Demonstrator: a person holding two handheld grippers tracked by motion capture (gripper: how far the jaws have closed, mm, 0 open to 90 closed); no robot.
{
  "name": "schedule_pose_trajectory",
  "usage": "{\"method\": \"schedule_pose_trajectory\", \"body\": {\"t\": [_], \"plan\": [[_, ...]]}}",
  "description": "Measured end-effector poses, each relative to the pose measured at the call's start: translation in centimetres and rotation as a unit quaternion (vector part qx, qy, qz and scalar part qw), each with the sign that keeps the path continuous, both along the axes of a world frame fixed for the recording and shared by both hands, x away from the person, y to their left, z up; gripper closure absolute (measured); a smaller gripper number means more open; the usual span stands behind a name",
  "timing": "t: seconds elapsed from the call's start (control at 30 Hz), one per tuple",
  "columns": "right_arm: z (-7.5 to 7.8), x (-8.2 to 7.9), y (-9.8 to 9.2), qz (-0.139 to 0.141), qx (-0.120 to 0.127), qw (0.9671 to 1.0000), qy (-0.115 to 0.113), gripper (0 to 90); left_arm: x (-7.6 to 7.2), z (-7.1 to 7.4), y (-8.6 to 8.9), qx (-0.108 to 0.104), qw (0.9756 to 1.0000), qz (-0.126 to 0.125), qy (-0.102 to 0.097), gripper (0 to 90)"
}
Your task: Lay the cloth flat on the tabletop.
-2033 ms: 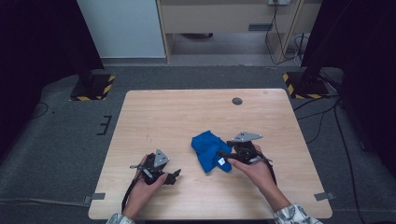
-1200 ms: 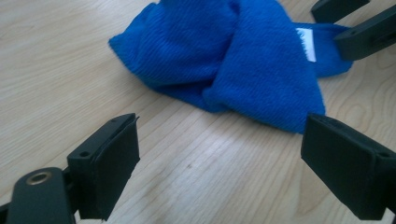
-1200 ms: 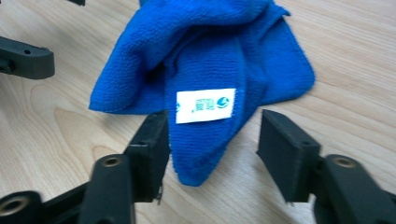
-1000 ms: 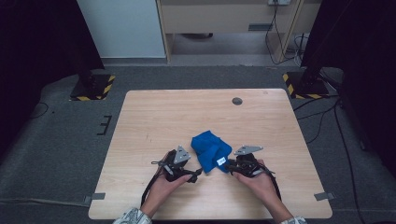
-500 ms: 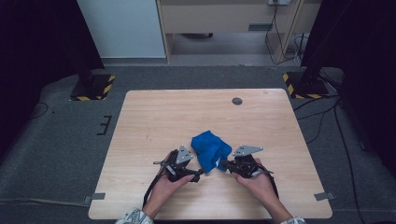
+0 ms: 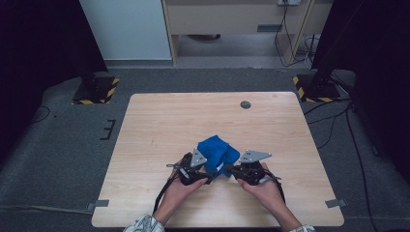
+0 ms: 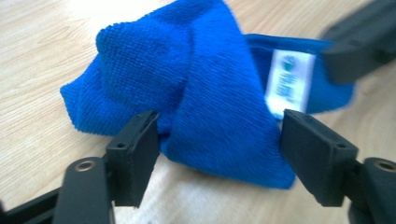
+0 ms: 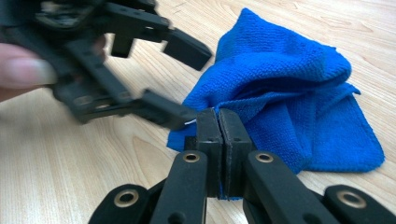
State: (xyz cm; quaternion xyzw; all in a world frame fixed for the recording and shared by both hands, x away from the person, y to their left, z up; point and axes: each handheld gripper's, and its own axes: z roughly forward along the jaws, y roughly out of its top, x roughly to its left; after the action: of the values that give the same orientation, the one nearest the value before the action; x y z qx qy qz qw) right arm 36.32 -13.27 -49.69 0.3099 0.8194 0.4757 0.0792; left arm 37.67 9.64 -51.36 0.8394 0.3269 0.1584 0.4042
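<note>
The right gripper [image 6: 231, 170] is seen in the lower middle of the high view, with its jaws pressed tight together on a thin edge of the blue cloth [image 6: 217, 152]. In the right gripper view, the pinched edge [image 8: 219, 116] is seen at the lower left corner of the cloth. The left gripper [image 6: 209, 175] is placed just to the left of it; its jaws are apart, one on each side of a thick fold of the cloth [image 7: 210, 107], and have just been closing in on it. Whether the pads press the fold yet cannot be told.

The cloth is bunched up in a heap on the wooden table [image 6: 159, 125], in the lower middle of the high view, between the two grippers. Its long side is seen running from lower right up to upper left, with a peak pointing to the upper left. A white label [image 7: 287, 81] is seen on it.

Two seconds ago the left gripper was kept far off at the lower left; now it has been brought right up to the cloth
</note>
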Motion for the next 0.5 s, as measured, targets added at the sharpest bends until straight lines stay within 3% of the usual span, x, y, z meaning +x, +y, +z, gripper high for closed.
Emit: {"method": "schedule_pose_trajectory", "body": {"t": [0.1,0.27,0.5], "plan": [[0.0,0.0,0.1,0.002,-0.005,1.0000,-0.002,88.5,0.5,-0.4,-0.2,0.008,0.9999,-0.007,0.007,46.8],[0.0,0.1,-0.2,-0.004,-0.009,1.0000,0.000,88.5,0.3,0.1,0.3,0.002,0.9999,-0.014,-0.003,69.0],[0.3,0.5,-1.1,-0.022,-0.009,0.9997,-0.004,88.5,0.5,1.3,2.1,-0.036,0.9993,0.008,-0.001,81.3]]}}
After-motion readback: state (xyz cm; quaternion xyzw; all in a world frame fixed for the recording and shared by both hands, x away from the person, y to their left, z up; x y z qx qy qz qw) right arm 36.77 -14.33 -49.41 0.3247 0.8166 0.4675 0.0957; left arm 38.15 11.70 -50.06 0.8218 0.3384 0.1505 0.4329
